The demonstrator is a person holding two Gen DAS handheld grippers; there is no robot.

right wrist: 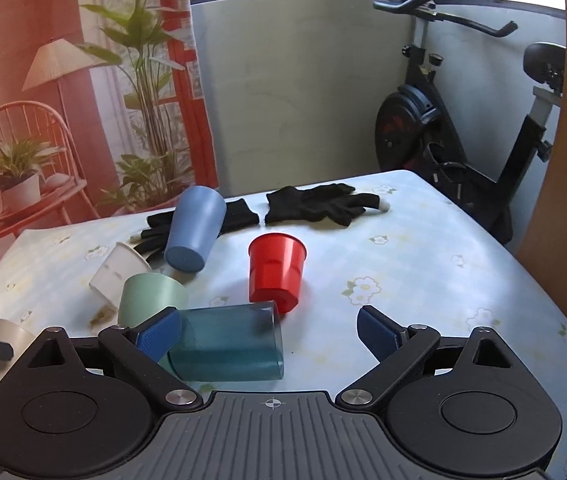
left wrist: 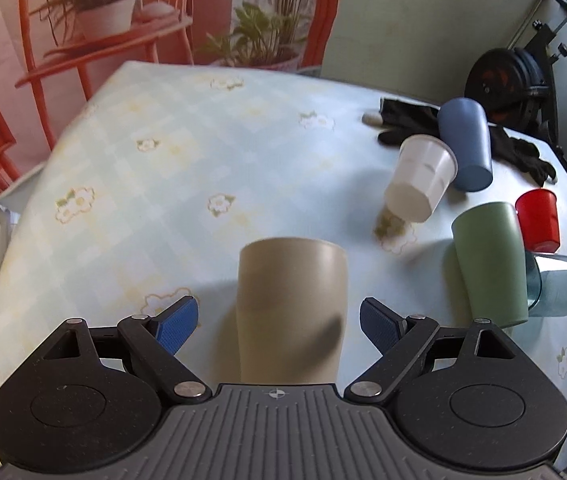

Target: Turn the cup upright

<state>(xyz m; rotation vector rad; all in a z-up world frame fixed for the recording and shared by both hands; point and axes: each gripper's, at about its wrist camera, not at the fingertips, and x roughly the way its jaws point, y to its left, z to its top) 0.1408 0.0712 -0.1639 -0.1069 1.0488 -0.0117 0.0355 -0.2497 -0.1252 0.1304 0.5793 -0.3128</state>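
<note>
Partly hidden: beige cup (left wrist: 291, 312) base behind spread left gripper (left wrist: 278, 326) (untouched); right gripper (right wrist: 269, 334) spread.

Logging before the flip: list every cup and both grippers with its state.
beige cup: upside down, between open fingers, ungripped
white cup: tilted, off upright
blue cup: tilted, base toward camera
green cup: upside down
red cup: tilted, rim away
clear teal cup: on its side
left gripper: open
right gripper: open, empty
</note>
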